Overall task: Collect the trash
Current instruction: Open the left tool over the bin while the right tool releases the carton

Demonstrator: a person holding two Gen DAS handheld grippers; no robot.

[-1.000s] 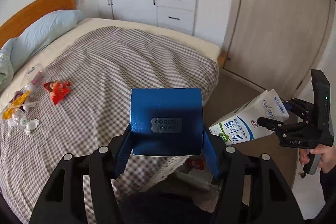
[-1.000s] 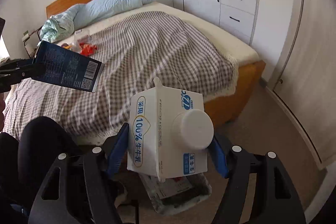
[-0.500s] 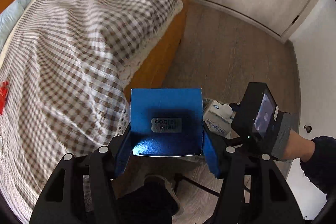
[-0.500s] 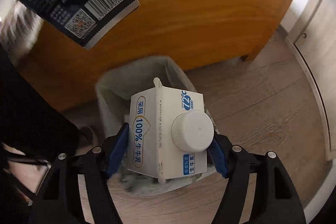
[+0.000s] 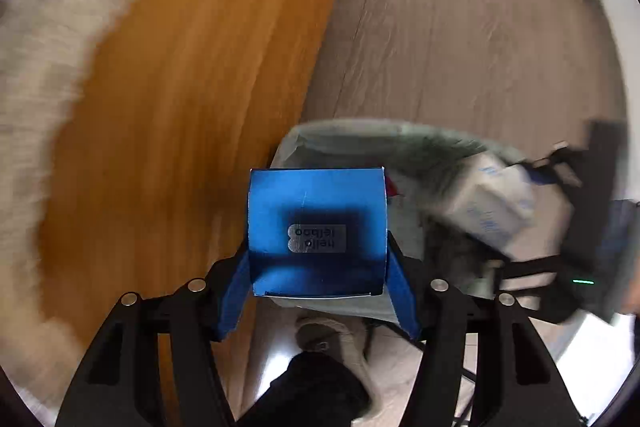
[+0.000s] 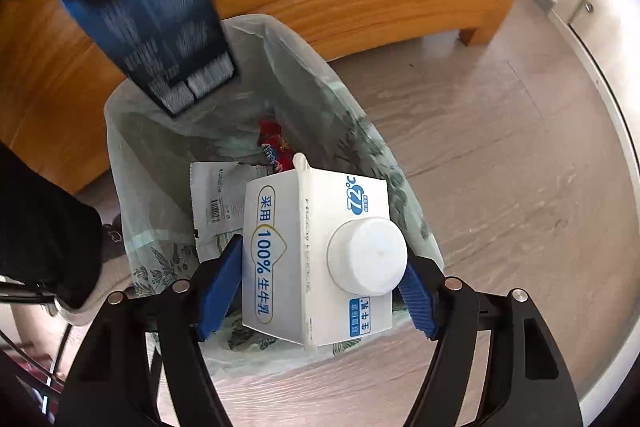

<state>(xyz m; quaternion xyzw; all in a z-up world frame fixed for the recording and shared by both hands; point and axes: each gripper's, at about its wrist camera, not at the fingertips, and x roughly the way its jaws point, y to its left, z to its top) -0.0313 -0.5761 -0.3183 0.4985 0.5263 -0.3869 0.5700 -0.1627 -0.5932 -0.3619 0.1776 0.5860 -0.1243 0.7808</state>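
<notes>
Right wrist view: the milk carton (image 6: 316, 255) is clamped in the right gripper (image 6: 320, 287) at lower centre above the lined bin (image 6: 132, 155), the blue box (image 5: 316, 231) is clamped in the left gripper (image 5: 318, 291), and, with wrappers (image 6: 216, 203) already binned, both releases are judged outstanding.

Your left gripper (image 5: 318, 263) points down and clamps a blue box (image 5: 317, 231) between its blue pads (image 5: 232, 291). Beyond the box lies the bag-lined trash bin (image 5: 360, 139) on pale wood flooring (image 5: 460, 39). At right, blurred, a white milk carton (image 5: 492, 203) sits over the bin, gripped by your right gripper (image 5: 528, 223). The orange wooden bed frame (image 5: 180, 115) fills the left. Your shoe (image 5: 332, 331) shows below.
</notes>
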